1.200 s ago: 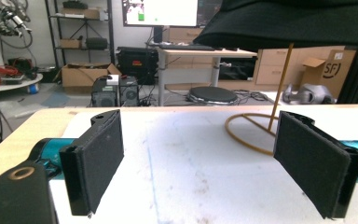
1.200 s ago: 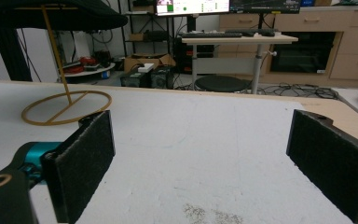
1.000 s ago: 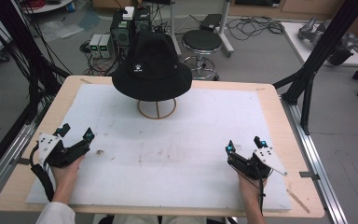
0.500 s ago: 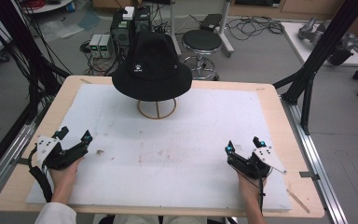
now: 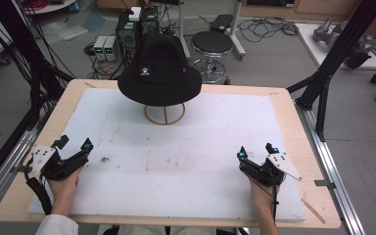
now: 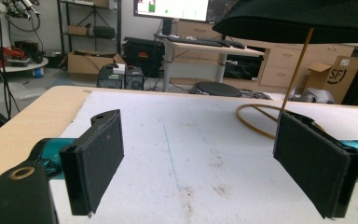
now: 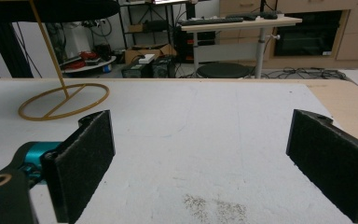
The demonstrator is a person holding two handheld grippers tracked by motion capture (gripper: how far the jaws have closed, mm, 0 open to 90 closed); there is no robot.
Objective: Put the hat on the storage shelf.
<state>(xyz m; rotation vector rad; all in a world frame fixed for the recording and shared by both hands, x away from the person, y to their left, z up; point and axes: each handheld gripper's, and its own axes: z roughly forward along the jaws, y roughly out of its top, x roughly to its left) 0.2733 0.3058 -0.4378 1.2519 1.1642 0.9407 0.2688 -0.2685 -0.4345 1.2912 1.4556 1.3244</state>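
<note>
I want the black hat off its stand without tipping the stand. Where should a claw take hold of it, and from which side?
Probably the brim of the black hat, at its near edge, coming in low from the person's side. The brim juts out flat past the thin wire stand, so a thin edge hangs free there for the open jaws of the left claw or right claw, then lift straight up.

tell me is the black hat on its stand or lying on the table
On its stand. The black hat sits atop the thin gold stand, brim raised clear of the white mat; the ring base shows beneath it.
</note>
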